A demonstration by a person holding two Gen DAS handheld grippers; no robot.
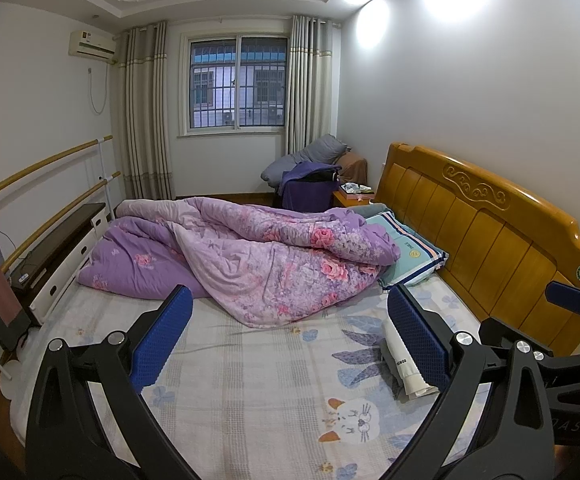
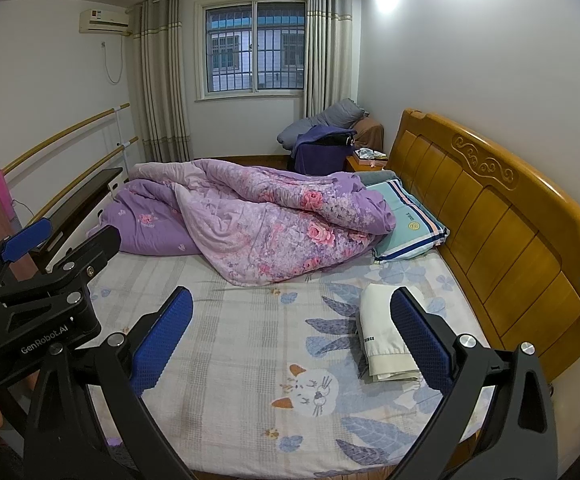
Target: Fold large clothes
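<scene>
Both rigs held high over bed (image 2: 217,360), nothing in hand. My left gripper (image 1: 290,340) jaws wide open, empty; right gripper (image 2: 290,340) same. Folded white garment (image 2: 386,340) lies flat on sheet near headboard (image 2: 510,216), just beside right jaw line, parked out of work area I think. Purple quilt (image 2: 257,220) heaped at far side beside pillow (image 2: 406,224), leaves near sheet free for folding.

I'm looking into a home bedroom: a bed (image 1: 249,380) with wooden headboard (image 1: 490,232), rumpled floral quilt (image 1: 273,256), curtained window (image 1: 235,84), wall air conditioner (image 1: 91,43).
</scene>
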